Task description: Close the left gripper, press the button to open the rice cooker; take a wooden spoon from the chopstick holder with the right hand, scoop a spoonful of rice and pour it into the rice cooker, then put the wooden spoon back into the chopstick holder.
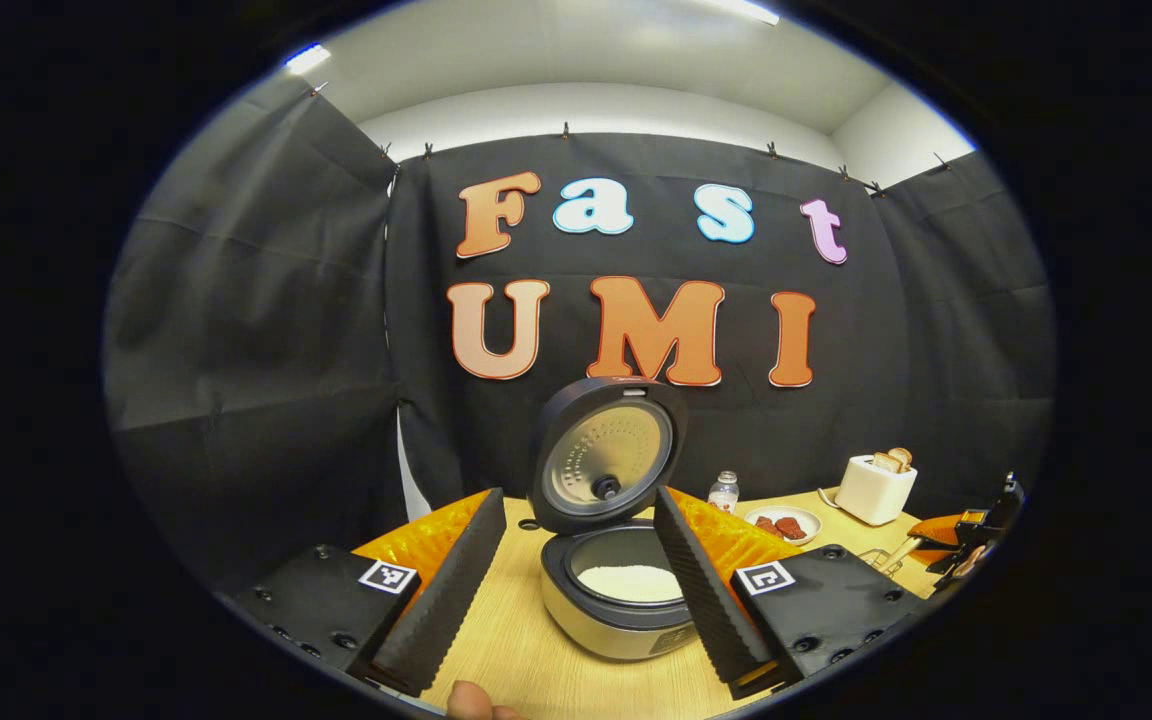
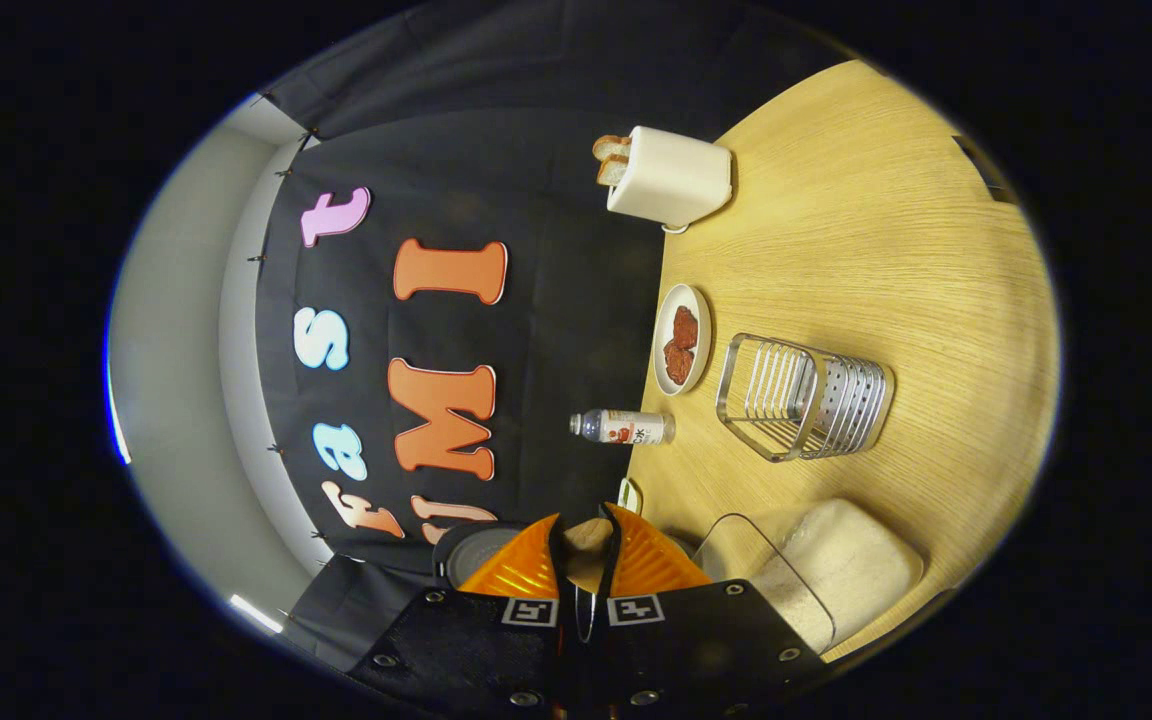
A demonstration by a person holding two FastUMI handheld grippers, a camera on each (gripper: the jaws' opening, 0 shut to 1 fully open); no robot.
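Your right gripper (image 2: 584, 565), rolled sideways, pinched the wooden spoon (image 2: 586, 545) just above the rice container (image 2: 826, 570), your left gripper (image 1: 576, 580) spread before the open rice cooker (image 1: 621, 590); you needed a level bowl across the worktop (image 2: 866, 240).

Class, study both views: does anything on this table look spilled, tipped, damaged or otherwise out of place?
Nothing stands out. The rice cooker sits level with its lid raised and rice inside, none seen spilled around it. The toaster, plate, bottle and chopstick holder all stand upright on the table.
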